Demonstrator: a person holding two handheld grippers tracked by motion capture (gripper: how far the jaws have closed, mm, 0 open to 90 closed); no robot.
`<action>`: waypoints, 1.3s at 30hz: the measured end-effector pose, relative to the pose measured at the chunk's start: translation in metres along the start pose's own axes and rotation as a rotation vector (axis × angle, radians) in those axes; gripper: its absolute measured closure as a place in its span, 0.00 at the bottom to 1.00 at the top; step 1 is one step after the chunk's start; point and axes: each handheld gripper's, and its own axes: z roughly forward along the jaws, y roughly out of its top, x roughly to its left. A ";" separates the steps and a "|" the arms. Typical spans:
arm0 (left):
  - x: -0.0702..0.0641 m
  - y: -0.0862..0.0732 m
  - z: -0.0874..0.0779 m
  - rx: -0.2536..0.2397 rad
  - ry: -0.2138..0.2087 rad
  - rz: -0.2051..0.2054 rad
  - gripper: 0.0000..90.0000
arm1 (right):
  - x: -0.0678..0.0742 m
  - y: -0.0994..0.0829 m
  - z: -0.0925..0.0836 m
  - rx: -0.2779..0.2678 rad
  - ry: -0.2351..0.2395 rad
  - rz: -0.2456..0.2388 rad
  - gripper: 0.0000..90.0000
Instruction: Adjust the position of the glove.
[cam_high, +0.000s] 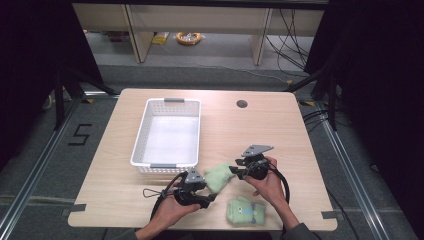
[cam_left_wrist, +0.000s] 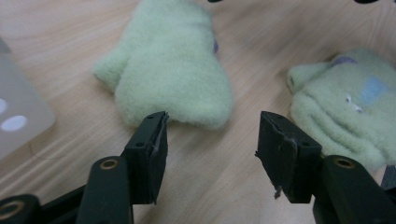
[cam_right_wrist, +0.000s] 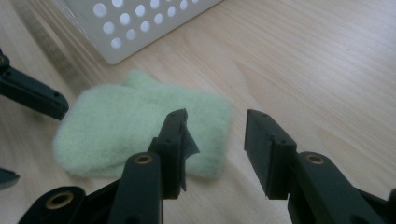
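Note:
A pale green fleece mitten (cam_high: 218, 176) (cam_left_wrist: 173, 70) (cam_right_wrist: 126, 126) lies flat on the wooden table, just in front of the white basket. A second green mitten (cam_high: 245, 211) (cam_left_wrist: 345, 102) with small blue and purple patches lies near the front edge. My left gripper (cam_high: 212, 196) (cam_left_wrist: 210, 140) points at the first mitten's near edge, its jaws apart with bare table between them. From the other side, my right gripper (cam_high: 235, 170) (cam_right_wrist: 215, 140) reaches the same mitten; its jaws stand apart over the mitten's cuff end without pressing on it.
A white perforated basket (cam_high: 141, 135) (cam_right_wrist: 135, 23) (cam_left_wrist: 18, 116) stands left of centre, nothing visible inside it. A round cable hole (cam_high: 242, 104) sits at the table's back. The left gripper's jaw tip (cam_right_wrist: 32, 93) shows beyond the mitten in the right gripper view.

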 end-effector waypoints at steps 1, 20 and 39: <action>-0.001 0.000 0.003 0.009 -0.003 -0.010 0.49 | -0.001 0.001 0.002 0.007 0.005 0.007 0.66; 0.001 0.006 0.014 -0.023 0.025 0.027 0.89 | -0.005 -0.003 0.021 0.067 0.051 0.137 0.88; 0.019 0.012 -0.011 -0.059 0.050 0.074 0.96 | 0.010 -0.010 -0.011 -0.012 0.122 0.169 0.97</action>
